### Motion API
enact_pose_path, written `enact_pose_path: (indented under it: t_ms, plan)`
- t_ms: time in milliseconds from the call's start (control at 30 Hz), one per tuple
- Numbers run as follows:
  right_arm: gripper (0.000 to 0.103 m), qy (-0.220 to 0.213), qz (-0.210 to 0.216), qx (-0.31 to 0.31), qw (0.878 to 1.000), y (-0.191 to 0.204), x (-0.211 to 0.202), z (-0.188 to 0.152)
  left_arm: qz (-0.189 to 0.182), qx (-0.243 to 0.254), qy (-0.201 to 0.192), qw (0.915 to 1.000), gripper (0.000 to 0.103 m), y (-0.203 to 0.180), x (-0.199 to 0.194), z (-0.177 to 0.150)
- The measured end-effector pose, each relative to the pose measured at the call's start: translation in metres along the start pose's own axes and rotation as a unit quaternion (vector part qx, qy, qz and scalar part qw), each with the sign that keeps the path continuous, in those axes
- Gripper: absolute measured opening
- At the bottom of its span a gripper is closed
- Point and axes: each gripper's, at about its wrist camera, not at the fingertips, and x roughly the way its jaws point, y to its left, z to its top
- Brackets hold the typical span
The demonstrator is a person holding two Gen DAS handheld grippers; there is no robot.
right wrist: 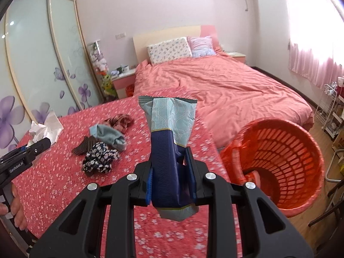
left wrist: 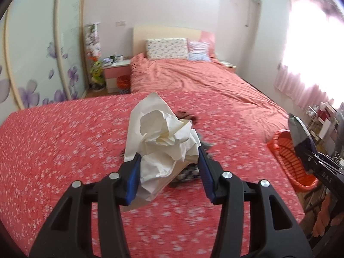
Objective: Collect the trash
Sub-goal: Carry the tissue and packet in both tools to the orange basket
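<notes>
The bed point(right wrist: 225, 86) with its plain coral duvet fills the back of the room; in front of it lies a red floral-print cover point(left wrist: 53, 139), on which a small heap of clothes point(right wrist: 103, 144) sits: a plaid piece, a pale blue one, a dark patterned one and a black-and-white floral one, all touching.

Just off the right edge of that cover stands an orange slotted basket point(right wrist: 301, 193), tipped so its mouth faces the right wrist camera. Through the opening only its ribbed wall and base show; whether anything lies inside cannot be told.

The right gripper point(right wrist: 172, 172) is closed narrowly on a blue and pale-green wrapper point(right wrist: 172, 124), gripped at its dark lower half. Its long axis runs along the fingers, the serrated end pointing away, up toward the bed.

The left gripper point(left wrist: 168, 161) holds crumpled white paper point(left wrist: 163, 135) between moderately spread blue pads point(left wrist: 133, 178), above the clothes. The paper's longer side points forward and upward.
</notes>
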Motion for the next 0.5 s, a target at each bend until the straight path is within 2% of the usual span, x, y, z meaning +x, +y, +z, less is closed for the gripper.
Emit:
enact_pose_path:
  t_ms: [267, 500]
  plan:
    - [0.026, -0.025, -0.029, 0.033, 0.999, -0.044, -0.019, 0.005, -0.057, 0.051, -0.005, 0.997, 0.048, -0.076, 0.001, 0.011]
    - [0.026, -0.038, -0.06, 0.072, 0.995, -0.093, -0.028, 0.006, -0.129, 0.086, -0.003, 0.9879, 0.048, -0.144, 0.012, 0.014]
